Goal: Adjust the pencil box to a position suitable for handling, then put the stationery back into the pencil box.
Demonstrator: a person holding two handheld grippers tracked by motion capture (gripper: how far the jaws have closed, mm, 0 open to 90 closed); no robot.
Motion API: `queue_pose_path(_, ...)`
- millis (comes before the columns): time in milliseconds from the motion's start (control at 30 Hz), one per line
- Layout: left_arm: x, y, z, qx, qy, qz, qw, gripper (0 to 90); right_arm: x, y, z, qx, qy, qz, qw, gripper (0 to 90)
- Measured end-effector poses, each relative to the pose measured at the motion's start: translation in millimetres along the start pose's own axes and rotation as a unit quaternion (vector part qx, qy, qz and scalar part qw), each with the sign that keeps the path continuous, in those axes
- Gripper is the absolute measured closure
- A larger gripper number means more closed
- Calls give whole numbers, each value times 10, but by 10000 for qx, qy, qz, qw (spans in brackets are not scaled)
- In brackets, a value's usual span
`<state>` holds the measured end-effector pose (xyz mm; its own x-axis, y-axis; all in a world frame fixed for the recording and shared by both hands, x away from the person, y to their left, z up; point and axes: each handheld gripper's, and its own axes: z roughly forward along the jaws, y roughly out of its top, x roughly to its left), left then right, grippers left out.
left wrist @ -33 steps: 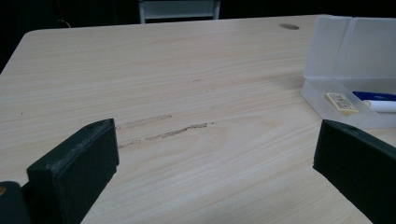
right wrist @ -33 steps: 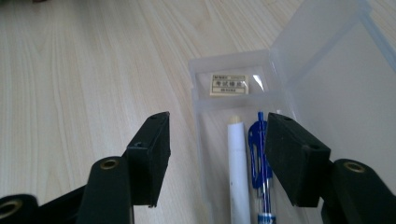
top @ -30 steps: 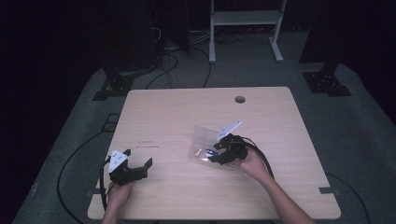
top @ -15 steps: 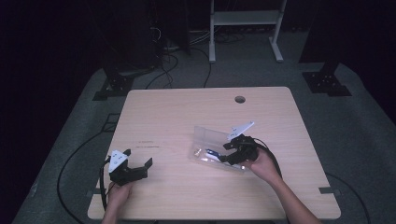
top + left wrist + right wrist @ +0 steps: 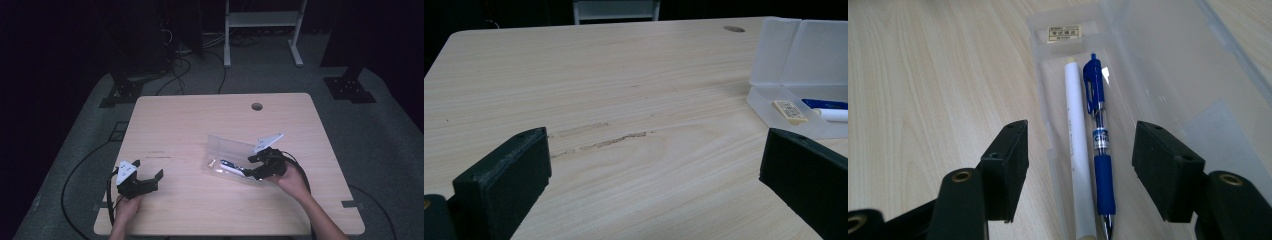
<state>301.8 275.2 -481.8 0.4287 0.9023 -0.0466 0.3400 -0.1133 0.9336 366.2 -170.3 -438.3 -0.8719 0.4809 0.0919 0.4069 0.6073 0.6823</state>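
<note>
The clear plastic pencil case (image 5: 1148, 75) lies open on the right half of the wooden table (image 5: 200, 125), lid (image 5: 231, 148) tilted up behind its shallow tray. Inside, side by side and touching: a blue pen (image 5: 1100, 145) with a rubbery grip, a white stick (image 5: 1077, 150), and a small cream eraser (image 5: 1064, 33) at the far end. The right gripper (image 5: 1080, 167) hovers just over them, jaws wide, nothing pinched. The left gripper (image 5: 141, 181) rests near the table's front-left corner, gaping wide and empty.

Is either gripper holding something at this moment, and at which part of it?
Nothing is held. The right gripper is open, its jaws on either side of the blue pen and white stick in the clear case, without touching them. The left gripper is open over bare table.
</note>
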Motion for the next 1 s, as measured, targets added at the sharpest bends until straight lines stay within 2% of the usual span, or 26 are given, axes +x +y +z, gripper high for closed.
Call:
queue_pose_path(233, 12, 0, 1, -2, 8, -79, 10000, 0, -5, -77, -42, 33, -22, -24, 10000, 385)
queue_pose_path(400, 4, 1, 3, 9, 15, -18, 10000, 0, -17, -121, -70, 22, -42, -2, 10000, 384)
queue_pose_path(633, 6, 0, 2, -10, 15, -64, 10000, 0, -37, -196, -104, -8, -71, 84, 9999, 383)
queue_pose_path(800, -11, 1, 7, 7, 26, 33, 10000, 0, -37, -277, -113, 44, -42, 146, 9999, 381)
queue_pose_path(900, -14, 1, 9, 9, 56, 27, 10000, 0, -37, -332, -136, -64, 33, 206, 9998, 379)
queue_pose_path(1000, -14, 1, 9, 15, 58, 31, 10000, 0, -30, -369, -154, -63, 7, 212, 9998, 378)
